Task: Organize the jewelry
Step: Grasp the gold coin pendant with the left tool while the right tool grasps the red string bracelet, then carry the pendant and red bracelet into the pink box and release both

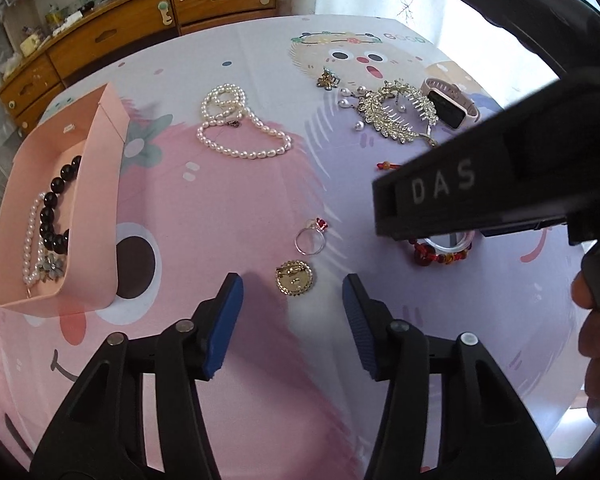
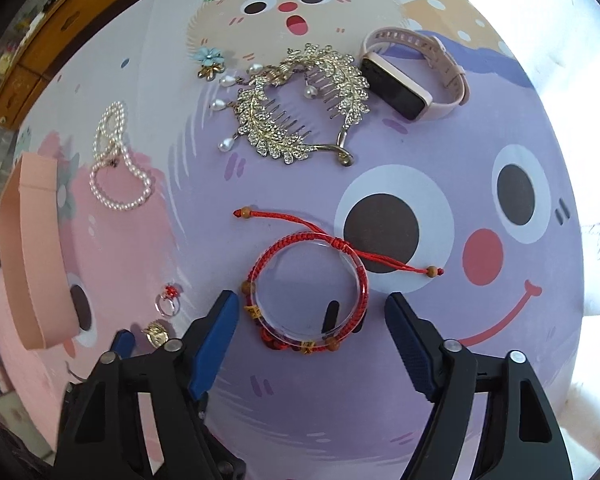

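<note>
Wooden drawer units (image 1: 112,36) line the far wall behind a counter (image 2: 380,400) covered in a pastel cloth printed with cartoon faces. Pink oblong cardboard box (image 1: 100,184), at the left, already holds a black bead bracelet (image 1: 56,208), a small pearl strand and a flower piece. Long white pearl necklace (image 1: 236,124) lies looped mid-counter, well apart from both tools. Gold rhinestone leaf hair comb with hanging pearl drops (image 2: 300,104) sits toward the far side, its teeth just beside a pink-strapped smartwatch (image 2: 412,76). Red braided cord bracelet around a clear round insert (image 2: 306,300) lies flat directly ahead of the right gripper (image 2: 312,312), its ring sitting between the two blue pads, the drawstring tails running off left and right across the line of approach. Right jaws stand wide apart and hold nothing. Small blue-and-gold flower brooch (image 2: 208,62) rests at the far edge. Round gold brooch, pin-side up (image 1: 294,280), lies just ahead of the left gripper (image 1: 292,300), centred between its pads; left jaws likewise gape wide and empty. Silver ring with a red stone (image 1: 312,236) lies just beyond that brooch. Judgement: each tool is nearest its own piece, and the box lies to the left of both.
</note>
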A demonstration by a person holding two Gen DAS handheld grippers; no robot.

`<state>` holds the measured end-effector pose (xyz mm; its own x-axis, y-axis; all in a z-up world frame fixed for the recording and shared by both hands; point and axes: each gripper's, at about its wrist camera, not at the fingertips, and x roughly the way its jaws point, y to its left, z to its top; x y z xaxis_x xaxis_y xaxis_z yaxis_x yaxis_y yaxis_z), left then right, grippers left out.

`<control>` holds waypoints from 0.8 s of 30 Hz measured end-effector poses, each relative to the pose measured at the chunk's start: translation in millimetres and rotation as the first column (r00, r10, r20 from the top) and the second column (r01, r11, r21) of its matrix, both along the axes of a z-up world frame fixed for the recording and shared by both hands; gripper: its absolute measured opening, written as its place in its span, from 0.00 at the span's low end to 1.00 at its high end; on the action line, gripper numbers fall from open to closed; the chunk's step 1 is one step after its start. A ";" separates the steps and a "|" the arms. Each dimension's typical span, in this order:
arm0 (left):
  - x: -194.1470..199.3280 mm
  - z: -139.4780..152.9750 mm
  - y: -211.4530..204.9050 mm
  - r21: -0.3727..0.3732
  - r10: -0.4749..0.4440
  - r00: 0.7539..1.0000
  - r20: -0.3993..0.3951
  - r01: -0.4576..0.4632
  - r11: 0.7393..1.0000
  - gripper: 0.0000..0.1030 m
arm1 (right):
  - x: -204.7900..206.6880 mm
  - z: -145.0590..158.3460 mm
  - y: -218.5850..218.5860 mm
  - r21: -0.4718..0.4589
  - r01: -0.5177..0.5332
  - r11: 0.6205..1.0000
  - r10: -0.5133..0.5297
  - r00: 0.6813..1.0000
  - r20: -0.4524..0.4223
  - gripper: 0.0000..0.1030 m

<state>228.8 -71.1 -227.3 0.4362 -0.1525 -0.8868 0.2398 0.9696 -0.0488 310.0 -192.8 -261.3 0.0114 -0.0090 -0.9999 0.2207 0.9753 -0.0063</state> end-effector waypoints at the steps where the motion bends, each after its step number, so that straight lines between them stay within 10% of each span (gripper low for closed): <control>1: 0.1 0.2 -0.4 -0.004 -0.002 1.000 0.003 0.002 1.000 0.42 | -0.6 0.9 2.2 -0.012 -0.010 1.000 0.010 1.000 0.003 0.66; 9: -2.3 1.0 -1.8 -0.006 0.004 1.000 0.031 -0.004 1.000 0.16 | -17.3 11.4 11.3 -0.020 -0.070 0.997 0.071 0.997 0.044 0.60; 24: -9.9 11.1 0.1 0.010 0.011 0.999 0.044 -0.011 1.000 0.16 | -35.4 35.8 -14.0 0.052 -0.055 0.997 0.051 0.996 0.080 0.59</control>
<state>218.9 -71.0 -216.2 0.4766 -0.1388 -0.8681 0.2309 0.9726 -0.0287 274.6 -206.8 -225.5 0.0887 0.0478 -0.9949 0.1666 0.9841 0.0621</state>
